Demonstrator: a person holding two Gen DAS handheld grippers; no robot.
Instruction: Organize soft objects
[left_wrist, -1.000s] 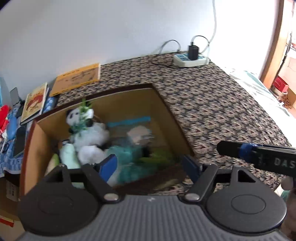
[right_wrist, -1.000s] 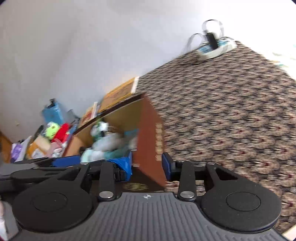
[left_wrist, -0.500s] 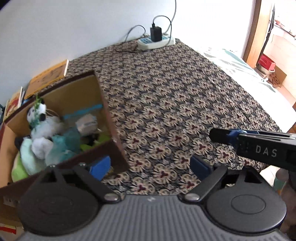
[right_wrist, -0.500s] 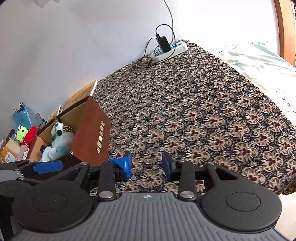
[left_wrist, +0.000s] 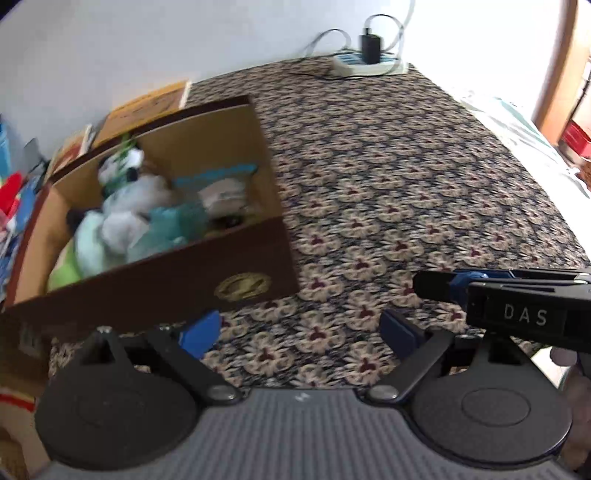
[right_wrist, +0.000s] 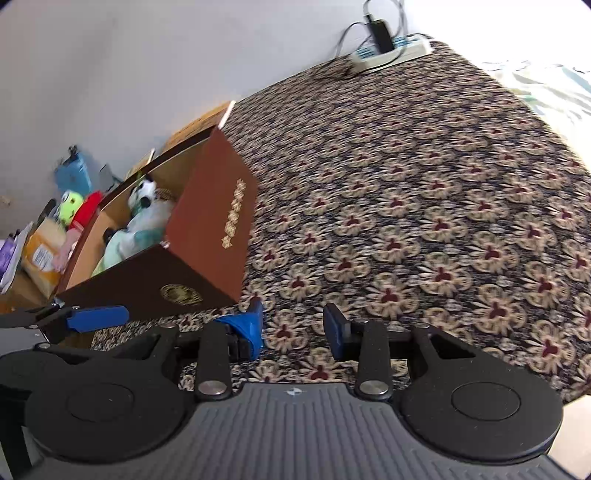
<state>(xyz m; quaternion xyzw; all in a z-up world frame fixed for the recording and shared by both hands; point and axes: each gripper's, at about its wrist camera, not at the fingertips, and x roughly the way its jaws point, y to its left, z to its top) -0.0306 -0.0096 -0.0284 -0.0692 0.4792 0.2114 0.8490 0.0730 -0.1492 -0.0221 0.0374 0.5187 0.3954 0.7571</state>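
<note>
My left tongs (left_wrist: 301, 328) hang over the patterned tabletop (left_wrist: 388, 192), blue pads spread wide with nothing but cloth between them; the jaws have just been opening. Ahead and to their left stands the brown box (left_wrist: 159, 280), its near wall just beyond the left pad and its right corner close to the gap. Inside it the soft toys (left_wrist: 122, 221) lie heaped, a white plush on top and pale green and teal ones beneath, though blur makes it hard for me to say how many. My right tongs (right_wrist: 293, 326) stand partly parted, empty, over bare cloth to the right of the box's (right_wrist: 207, 236) near corner. From them, open tabletop (right_wrist: 424, 206) runs ahead and rightward to the far edge, where a power strip (right_wrist: 391, 51) sits against the wall, and to the right edge, which drops toward pale bedding (right_wrist: 546, 85). Left of the box, clutter (right_wrist: 70, 206) crowds the table's end.
</note>
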